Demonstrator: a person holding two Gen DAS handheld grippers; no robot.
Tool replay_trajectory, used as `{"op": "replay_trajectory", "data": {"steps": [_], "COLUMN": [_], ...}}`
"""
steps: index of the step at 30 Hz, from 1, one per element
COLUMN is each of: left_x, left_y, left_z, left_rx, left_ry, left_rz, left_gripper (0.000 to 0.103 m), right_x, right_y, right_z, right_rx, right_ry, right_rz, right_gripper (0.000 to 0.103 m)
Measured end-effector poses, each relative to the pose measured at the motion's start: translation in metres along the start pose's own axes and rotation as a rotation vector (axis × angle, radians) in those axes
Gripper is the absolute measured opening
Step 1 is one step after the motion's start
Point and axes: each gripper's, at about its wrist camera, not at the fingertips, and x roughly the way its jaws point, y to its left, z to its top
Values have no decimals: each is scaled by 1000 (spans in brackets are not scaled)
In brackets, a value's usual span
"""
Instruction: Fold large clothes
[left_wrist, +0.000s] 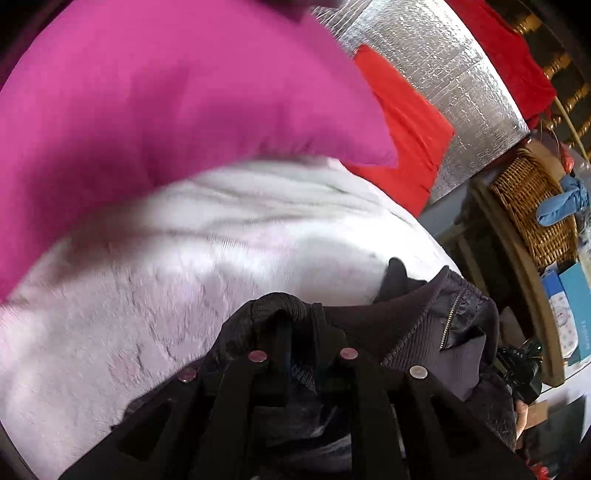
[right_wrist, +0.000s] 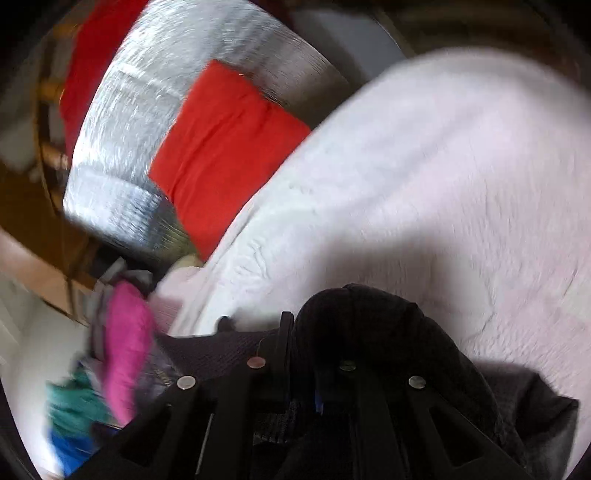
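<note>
A dark jacket (left_wrist: 424, 325) with ribbed trim and a gold zipper hangs over the white fluffy blanket (left_wrist: 184, 266). My left gripper (left_wrist: 301, 325) is shut on a ribbed edge of the jacket. My right gripper (right_wrist: 306, 332) is shut on another dark ribbed part of the jacket (right_wrist: 369, 317), above the white blanket (right_wrist: 424, 177). Both views are motion-blurred.
A magenta cloth (left_wrist: 166, 92) covers the upper left. A folded red cloth (left_wrist: 406, 125) lies on a silver foil mat (left_wrist: 461, 74). A wicker basket (left_wrist: 528, 206) stands at right. In the right view, the red cloth (right_wrist: 221, 147), foil mat (right_wrist: 140, 110) and piled colourful clothes (right_wrist: 122, 343).
</note>
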Motion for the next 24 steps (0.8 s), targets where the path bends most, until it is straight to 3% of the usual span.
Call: {"op": "replay_trajectory", "data": {"steps": [2,3,4,5,6,7,10,14,17,21,22,24], "left_x": [-10,-17,-26,-38,-52,-66,-113,-164,-191,-197,-192,-186], "left_y": [4,5,5,4,3,2,3,-10,-6,14,19,27], "left_z": [-2,-4,-5,-7,-8,-9,-20,-65,-121,-186,-199,-206], "left_rx": [-35,-43,-44,-45,-52,-65,-131,-124,-198,-286,-301,-334], "left_ry": [0,-3,-17,-48,-84,-125,-211,-202,-177,-150,-118,-75], "left_rz": [-48,-54,-55,-60,-45,-24,-25,-32,-56,-63,-26,-7], "left_gripper": [14,17,29,50,64,78,78,78,78,79,79,79], "right_x": [-14,-24,-39,-57,-76,-92,-133,-189,-220,-239,-239,-237], "right_y": [-5,-5,-5,-5,-5,-5,-8,-8,-17,-25,-26,-30], "right_z": [0,-3,-5,-8,-11,-12,-21,-64,-104,-154,-160,-176], "right_rx": [32,34,31,29,31,37,54,6,34,59,57,65], "right_ry": [9,-4,-33,-73,-127,-172,-176,-163,-146,-102,-97,-92], "right_rz": [40,41,59,83,81,77,77,64,89,90,86,68], "right_gripper": [19,34,44,71,89,90,90,90,90,90,90,90]}}
